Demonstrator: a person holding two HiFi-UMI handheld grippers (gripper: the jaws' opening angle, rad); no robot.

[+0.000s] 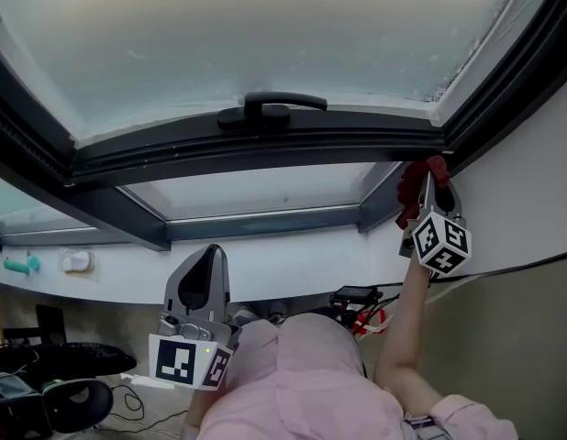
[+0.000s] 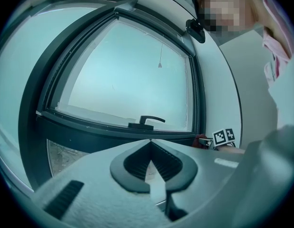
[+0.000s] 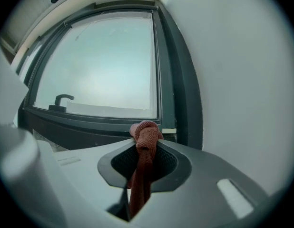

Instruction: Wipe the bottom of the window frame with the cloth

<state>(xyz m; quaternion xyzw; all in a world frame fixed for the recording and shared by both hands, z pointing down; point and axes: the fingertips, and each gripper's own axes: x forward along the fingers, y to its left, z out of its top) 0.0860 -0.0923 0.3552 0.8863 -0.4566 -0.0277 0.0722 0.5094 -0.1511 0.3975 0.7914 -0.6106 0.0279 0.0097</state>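
In the head view the right gripper is raised to the right end of the frame, at its bottom rail. The red cloth is bunched at the gripper's tip, against or just short of the corner; which, I cannot tell. The left gripper hangs low, near the person. The left gripper view shows its jaws clenched on nothing, pointing toward the handle. In the right gripper view the jaws grasp the cloth, a knot of it poking out toward the frame's right corner. So the wipe seems to stand at one end of the rail. The stretch leftward shows no wiping mark, so how much is done stays unclear.
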